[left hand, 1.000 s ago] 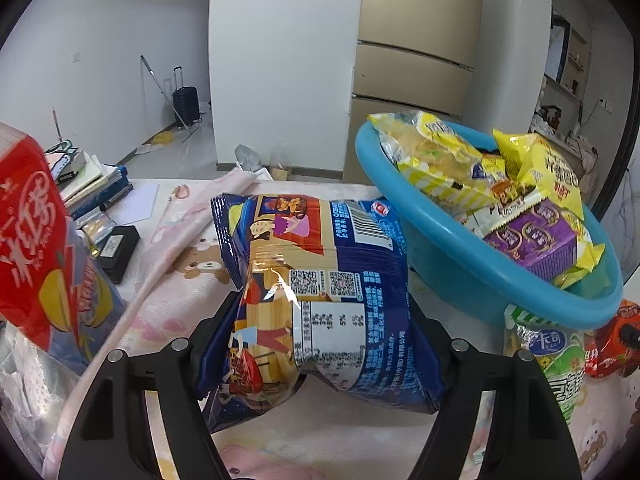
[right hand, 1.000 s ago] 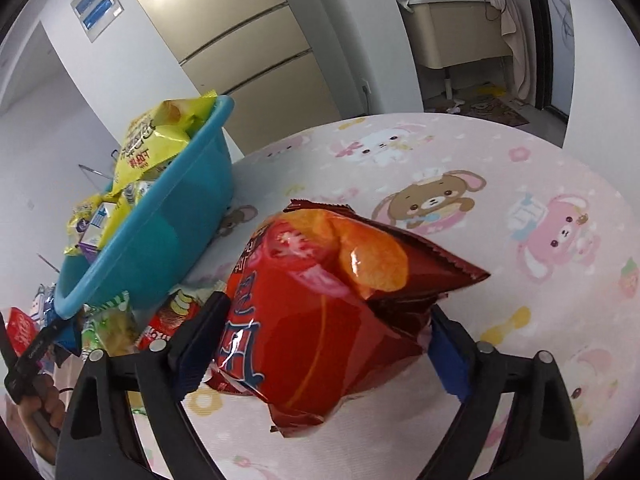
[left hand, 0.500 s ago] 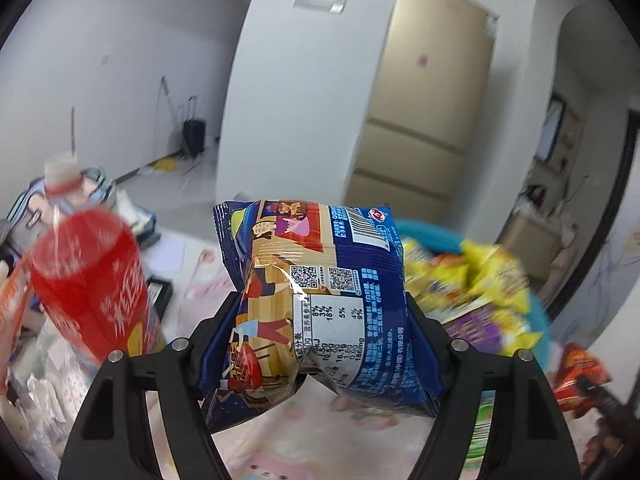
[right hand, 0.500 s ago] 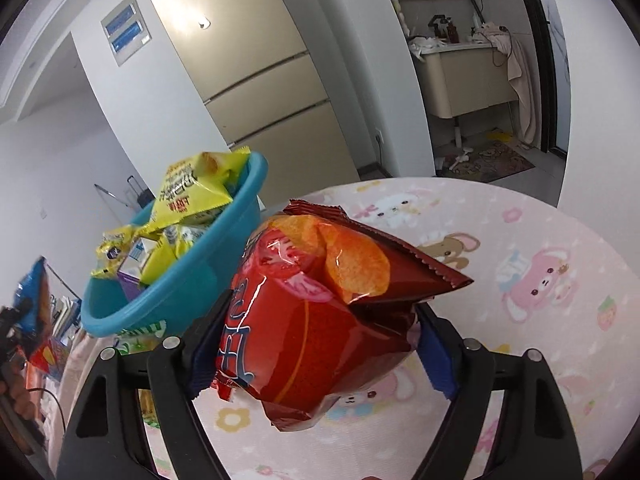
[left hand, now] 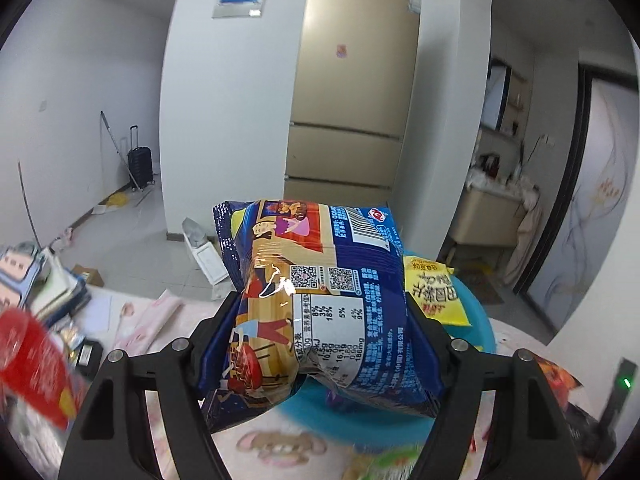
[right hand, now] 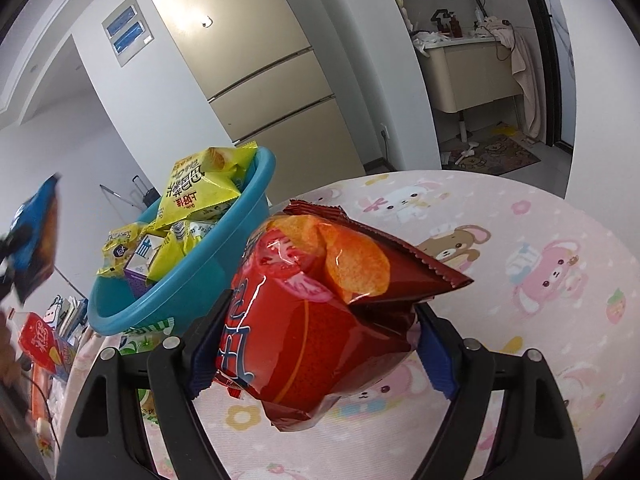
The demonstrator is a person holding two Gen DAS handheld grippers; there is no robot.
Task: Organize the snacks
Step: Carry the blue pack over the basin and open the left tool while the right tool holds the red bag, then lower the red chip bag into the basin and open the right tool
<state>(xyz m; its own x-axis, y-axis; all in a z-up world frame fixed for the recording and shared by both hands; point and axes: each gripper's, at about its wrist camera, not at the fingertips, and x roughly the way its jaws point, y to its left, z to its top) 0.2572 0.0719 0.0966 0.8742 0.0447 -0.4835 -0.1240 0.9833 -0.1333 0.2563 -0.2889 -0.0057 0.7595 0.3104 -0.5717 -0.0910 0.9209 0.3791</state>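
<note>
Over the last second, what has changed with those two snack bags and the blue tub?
The left gripper has lifted its dark blue crinkly snack packet off the table, up over the round blue plastic basin. The right gripper has raised its shiny red crisp bag above the pink cartoon tablecloth. Unchanged: both grips stay shut, and the basin keeps its yellow packets.

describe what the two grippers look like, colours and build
The left gripper and the right gripper match: matte black angular frames with triangular cut-outs, silver round screw heads, and ribbed blue pads on the fingers. No cables or sleeves show.
</note>
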